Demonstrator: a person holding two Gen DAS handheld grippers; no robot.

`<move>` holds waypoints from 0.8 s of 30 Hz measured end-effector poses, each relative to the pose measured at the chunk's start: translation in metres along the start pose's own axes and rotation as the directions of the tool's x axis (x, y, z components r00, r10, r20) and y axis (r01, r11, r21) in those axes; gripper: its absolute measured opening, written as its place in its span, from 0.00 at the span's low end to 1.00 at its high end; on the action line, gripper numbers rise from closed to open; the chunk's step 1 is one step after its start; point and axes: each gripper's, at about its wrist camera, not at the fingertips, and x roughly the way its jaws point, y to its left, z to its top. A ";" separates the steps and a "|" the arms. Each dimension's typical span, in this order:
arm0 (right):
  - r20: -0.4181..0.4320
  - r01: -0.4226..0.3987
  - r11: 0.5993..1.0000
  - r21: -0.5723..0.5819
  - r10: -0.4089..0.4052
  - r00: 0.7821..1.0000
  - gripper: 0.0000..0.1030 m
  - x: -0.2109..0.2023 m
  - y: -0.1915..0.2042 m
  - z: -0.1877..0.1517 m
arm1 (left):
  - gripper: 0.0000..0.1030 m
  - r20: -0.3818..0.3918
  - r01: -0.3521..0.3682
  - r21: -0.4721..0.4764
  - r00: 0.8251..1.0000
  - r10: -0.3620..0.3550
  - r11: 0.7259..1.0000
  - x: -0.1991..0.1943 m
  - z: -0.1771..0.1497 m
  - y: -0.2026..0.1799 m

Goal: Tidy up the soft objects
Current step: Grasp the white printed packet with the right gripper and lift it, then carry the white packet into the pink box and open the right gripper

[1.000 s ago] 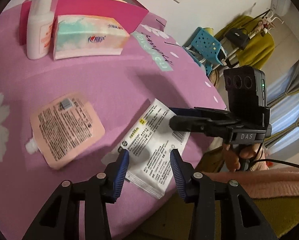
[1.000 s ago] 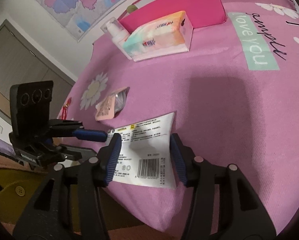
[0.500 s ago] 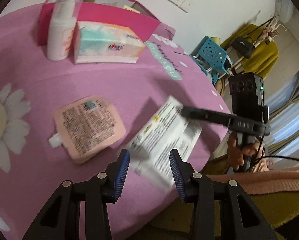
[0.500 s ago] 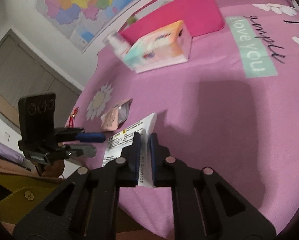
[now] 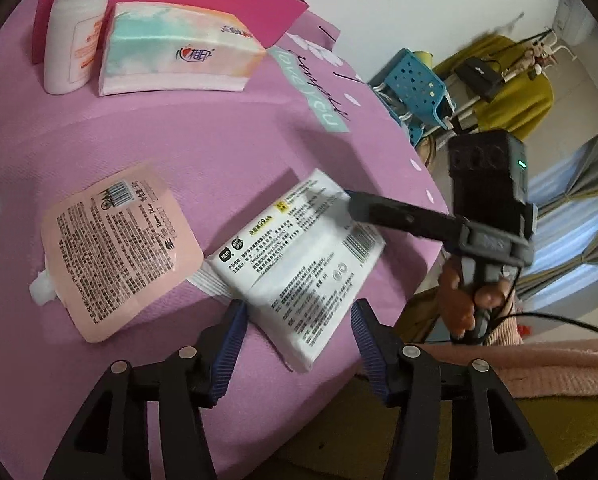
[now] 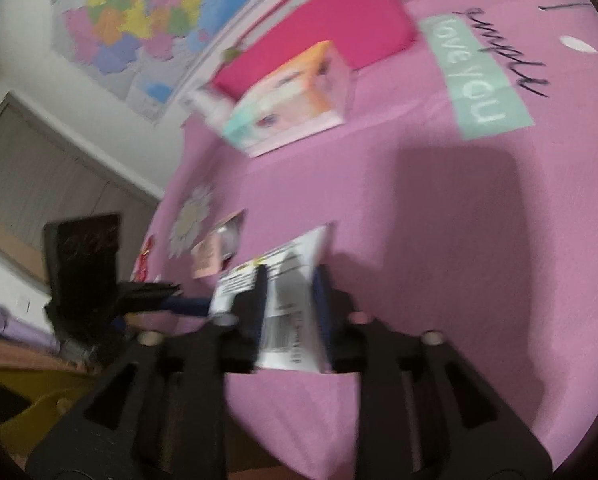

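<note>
The right wrist view was smeared by motion blur; print on the white pack [image 6: 289, 300] between the right tongs [image 6: 289, 300] was unreadable; beside that pack, the pink pouch [image 6: 215, 252] and left tongs [image 6: 167, 300] were vague shapes.

The right claw [image 6: 289, 280], spread wide around the white wipes pack [image 5: 299, 256] one second earlier, had closed on the pack's edge at the half-second mark. It then stood slightly parted, with the pack between its fingers. The pack, which had lain flat on the pink surface [image 5: 227, 148], was tipped up at the end away from the pink refill pouch [image 5: 119, 248] and lay closer to that pouch. The left claw [image 5: 297, 334] had moved closer to the pack, its fingers bracketing the near corner without touching it.
</note>
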 end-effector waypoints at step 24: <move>0.221 0.118 0.984 -0.133 -0.087 0.971 0.13 -0.025 0.029 0.073 | 0.41 0.268 -0.168 0.104 0.954 0.136 0.980 -0.056 0.069 -0.021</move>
